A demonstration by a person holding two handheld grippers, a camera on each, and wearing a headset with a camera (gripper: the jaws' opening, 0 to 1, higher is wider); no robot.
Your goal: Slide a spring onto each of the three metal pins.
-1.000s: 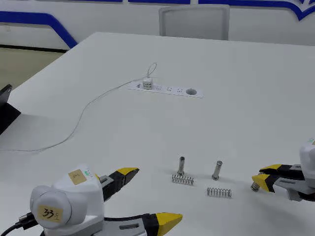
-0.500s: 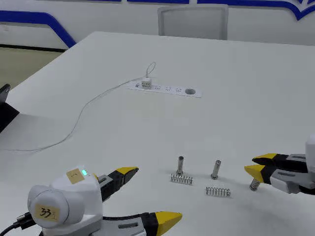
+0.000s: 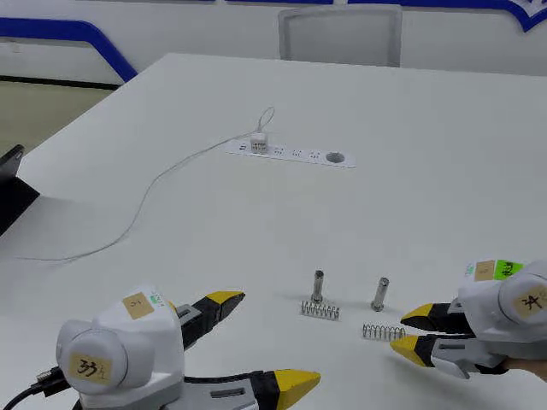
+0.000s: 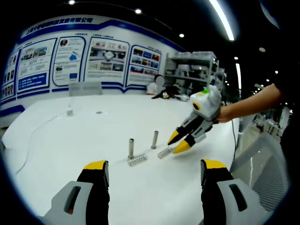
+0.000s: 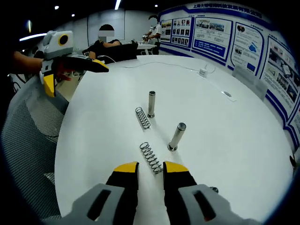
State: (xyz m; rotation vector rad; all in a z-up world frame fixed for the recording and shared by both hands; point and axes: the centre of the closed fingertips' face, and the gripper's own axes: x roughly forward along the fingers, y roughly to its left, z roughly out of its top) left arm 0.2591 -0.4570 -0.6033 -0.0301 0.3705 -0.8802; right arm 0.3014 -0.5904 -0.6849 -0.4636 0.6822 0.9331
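Right gripper (image 3: 402,332) was open narrow and empty, tips right at 1 spring (image 3: 382,331) lying flat on the bench (image 3: 410,128); touching or not, hard to tell. Near pin (image 3: 380,293) stood just beyond it. Far pin (image 3: 318,284) stood further out, 2nd spring (image 3: 320,310) at its base. Left gripper (image 3: 269,337) was wide open and empty, well apart from them.

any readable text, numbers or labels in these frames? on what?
"33": yellow sticker on the left tongs.
Handwritten sticker on the right tongs: not legible.
Tan label on the left tongs, green label on the right: too small.
Wall posters: blurred.
Power strip: markings too small.
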